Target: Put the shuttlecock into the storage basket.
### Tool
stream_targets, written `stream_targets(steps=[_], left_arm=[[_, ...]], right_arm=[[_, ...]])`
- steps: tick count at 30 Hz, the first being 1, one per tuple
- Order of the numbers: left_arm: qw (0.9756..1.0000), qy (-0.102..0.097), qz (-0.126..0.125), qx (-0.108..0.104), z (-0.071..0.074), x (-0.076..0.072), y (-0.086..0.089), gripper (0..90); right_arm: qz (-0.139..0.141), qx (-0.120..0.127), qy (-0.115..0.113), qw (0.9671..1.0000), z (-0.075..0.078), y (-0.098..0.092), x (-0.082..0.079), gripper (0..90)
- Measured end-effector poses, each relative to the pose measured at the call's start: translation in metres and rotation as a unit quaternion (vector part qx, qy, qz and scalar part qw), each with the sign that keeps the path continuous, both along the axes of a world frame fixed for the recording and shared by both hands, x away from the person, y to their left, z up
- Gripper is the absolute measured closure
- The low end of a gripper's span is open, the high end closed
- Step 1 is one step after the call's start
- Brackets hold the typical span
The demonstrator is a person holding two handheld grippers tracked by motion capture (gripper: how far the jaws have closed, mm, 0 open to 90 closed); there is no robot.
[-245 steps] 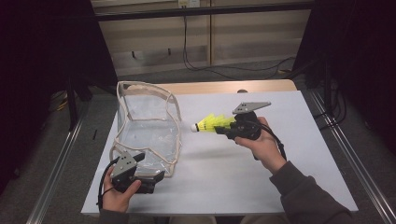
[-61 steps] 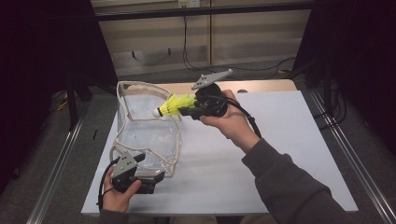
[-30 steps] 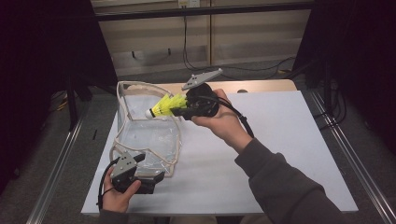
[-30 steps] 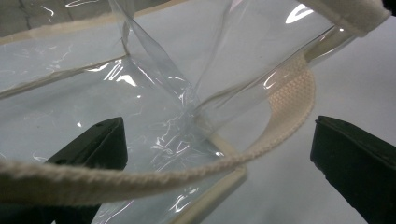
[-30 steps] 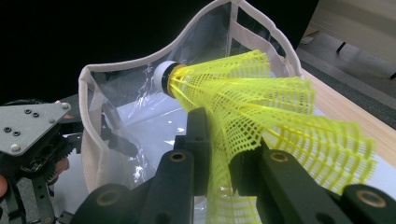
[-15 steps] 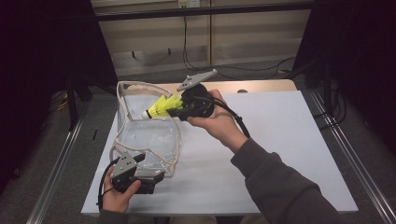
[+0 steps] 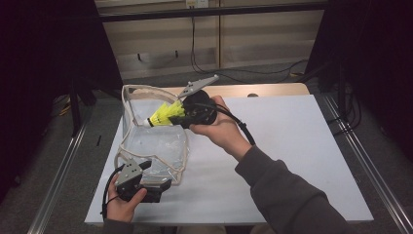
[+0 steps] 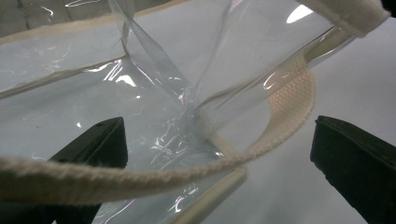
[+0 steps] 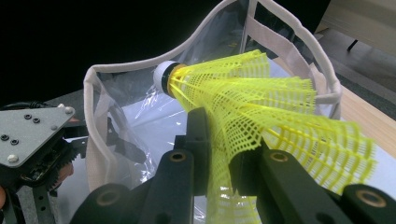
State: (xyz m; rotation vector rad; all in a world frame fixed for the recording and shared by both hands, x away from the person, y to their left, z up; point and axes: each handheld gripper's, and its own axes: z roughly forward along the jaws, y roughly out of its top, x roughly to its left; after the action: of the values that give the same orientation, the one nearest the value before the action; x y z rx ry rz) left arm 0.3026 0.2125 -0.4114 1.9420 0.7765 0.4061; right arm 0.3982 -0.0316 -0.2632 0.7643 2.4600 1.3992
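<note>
shuttlecock (image 7: 164, 116) clamped in right gripper (image 7: 184, 116) over clear bag (image 7: 156, 146), left gripper (image 7: 163, 185) jaws apart

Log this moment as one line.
right gripper: shut on yellow shuttlecock, over clear bag opening | left gripper: open, astride bag handle

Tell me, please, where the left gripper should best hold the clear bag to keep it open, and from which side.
Grip the cloth strap at the near rim of the clear bag, coming from the person's side. The strap loops between the open left gripper, and it looks firmer than the film.
</note>
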Motion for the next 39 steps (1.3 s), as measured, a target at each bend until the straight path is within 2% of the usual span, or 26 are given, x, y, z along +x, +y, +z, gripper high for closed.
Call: stream_targets(steps=[39], left_arm=[[1.0,0.0,0.001,-0.001,-0.001,-0.001,0.0,4.0]], right_arm=[[0.014,-0.016,0.0,0.9998,-0.008,0.019,0.0,79.6]])
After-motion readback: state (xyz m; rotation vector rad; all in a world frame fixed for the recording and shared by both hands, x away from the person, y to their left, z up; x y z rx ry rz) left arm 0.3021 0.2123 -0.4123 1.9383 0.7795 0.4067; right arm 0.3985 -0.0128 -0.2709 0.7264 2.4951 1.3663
